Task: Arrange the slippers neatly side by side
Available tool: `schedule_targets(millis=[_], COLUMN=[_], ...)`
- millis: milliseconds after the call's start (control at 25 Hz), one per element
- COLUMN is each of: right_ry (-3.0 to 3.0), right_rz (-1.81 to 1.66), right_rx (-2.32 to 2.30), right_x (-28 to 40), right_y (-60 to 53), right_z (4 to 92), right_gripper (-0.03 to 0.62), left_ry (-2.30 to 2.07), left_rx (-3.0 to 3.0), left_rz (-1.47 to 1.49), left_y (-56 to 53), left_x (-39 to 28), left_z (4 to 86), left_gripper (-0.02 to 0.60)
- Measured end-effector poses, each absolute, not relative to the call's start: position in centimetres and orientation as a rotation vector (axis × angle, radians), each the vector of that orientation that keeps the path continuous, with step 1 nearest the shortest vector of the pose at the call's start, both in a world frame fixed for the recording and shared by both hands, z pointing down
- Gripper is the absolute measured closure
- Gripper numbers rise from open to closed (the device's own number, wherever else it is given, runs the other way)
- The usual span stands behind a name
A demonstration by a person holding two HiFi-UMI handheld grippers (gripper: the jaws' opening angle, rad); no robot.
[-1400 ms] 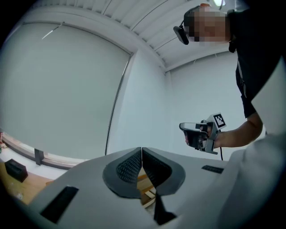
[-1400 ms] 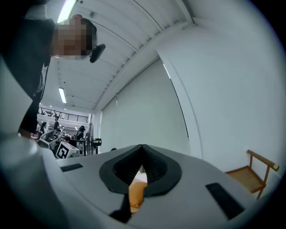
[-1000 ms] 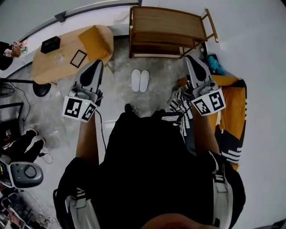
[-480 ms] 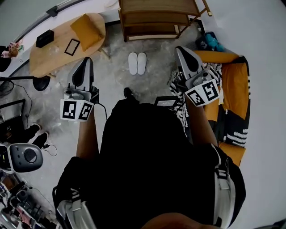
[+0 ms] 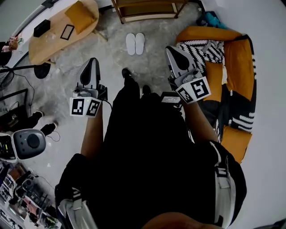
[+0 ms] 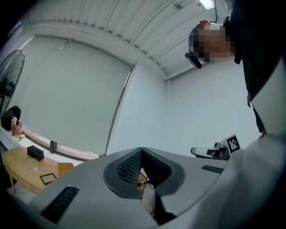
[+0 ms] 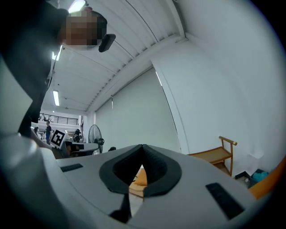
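Two white slippers [image 5: 135, 43] lie side by side on the grey floor, toes toward the wooden rack, at the top centre of the head view. My left gripper [image 5: 92, 68] is held up at the left, well short of them, shut with nothing in it. My right gripper [image 5: 172, 53] is held up at the right, also shut and empty. In the left gripper view the left gripper [image 6: 141, 150] points up at a wall, its jaws meeting at the tips. In the right gripper view the right gripper [image 7: 142, 146] points the same way, jaws together. Neither gripper view shows the slippers.
A wooden rack [image 5: 145, 9] stands just beyond the slippers. A round wooden table [image 5: 53, 33] with an orange cushion [image 5: 80, 15] is at the upper left. An orange seat with striped cushions [image 5: 223, 58] is at the right. Equipment [image 5: 27, 143] crowds the lower left.
The head view has drawn back from the slippers: they and the rack have slid toward the top edge. Both grippers stayed raised and shut; more of the orange seat shows now.
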State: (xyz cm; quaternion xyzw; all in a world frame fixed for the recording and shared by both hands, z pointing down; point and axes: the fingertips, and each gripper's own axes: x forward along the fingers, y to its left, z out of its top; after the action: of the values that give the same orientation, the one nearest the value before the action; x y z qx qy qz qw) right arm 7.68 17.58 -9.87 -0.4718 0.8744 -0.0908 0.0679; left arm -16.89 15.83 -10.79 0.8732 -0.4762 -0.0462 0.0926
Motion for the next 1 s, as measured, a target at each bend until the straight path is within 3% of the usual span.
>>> schedule_targets(millis=[360, 1000], right_ry=[2.682, 2.733], right_rz=[-0.292, -0.243], right_rx=[-1.381, -1.339], right_x=[7.9, 4.7], right_y=[21.9, 22.6], right_z=[-8.7, -9.1], right_gripper=[0.563, 0.563], left_ry=[-1.364, -1.432], left_rx=[2.643, 2.698], left_rz=[-0.054, -0.167], left_y=[19.9, 21.2], left_x=[-13.9, -15.9], left_z=[-9.5, -11.0], left_gripper=[0.568, 0.566])
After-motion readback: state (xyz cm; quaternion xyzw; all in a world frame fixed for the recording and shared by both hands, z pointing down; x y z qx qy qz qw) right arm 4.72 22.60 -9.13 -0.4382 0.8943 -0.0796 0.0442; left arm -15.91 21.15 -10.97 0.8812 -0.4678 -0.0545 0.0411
